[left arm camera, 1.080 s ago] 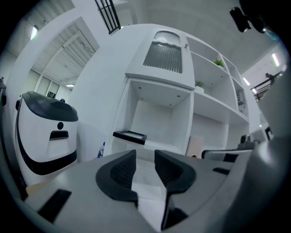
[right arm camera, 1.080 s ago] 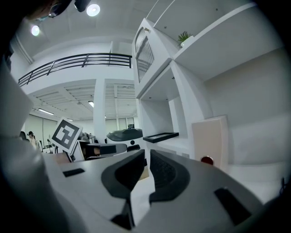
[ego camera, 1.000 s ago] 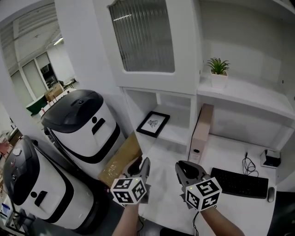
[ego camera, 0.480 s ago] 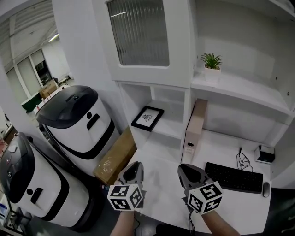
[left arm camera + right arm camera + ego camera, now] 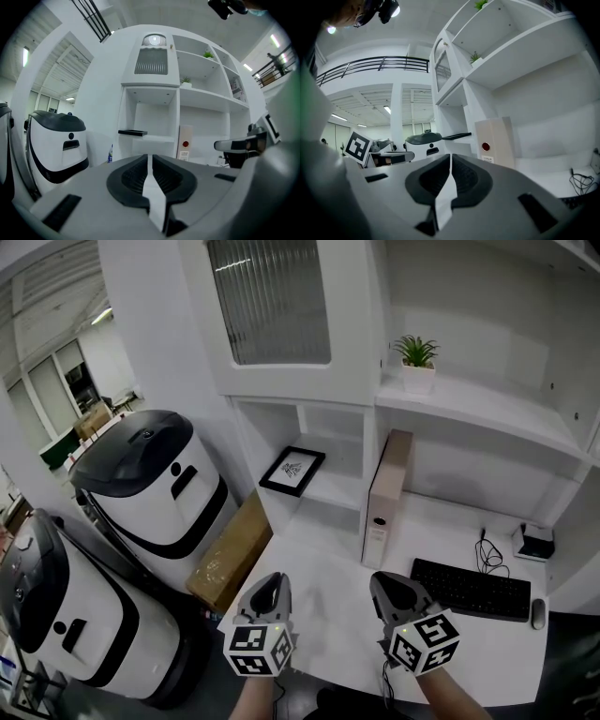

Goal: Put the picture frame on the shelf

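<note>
Already the black picture frame (image 5: pixel 292 470) lies flat on the low shelf (image 5: pixel 339 491), at twelve o'clock from the left gripper (image 5: pixel 267 589) and eleven o'clock from the right gripper (image 5: pixel 394 589), well apart from both. By its looks it is light and stiff, with a fragile, slippery glazed face, so its border edges are the places to pinch. The left jaws have just been closing with nothing between them; both claws stand clenched and empty.
</note>
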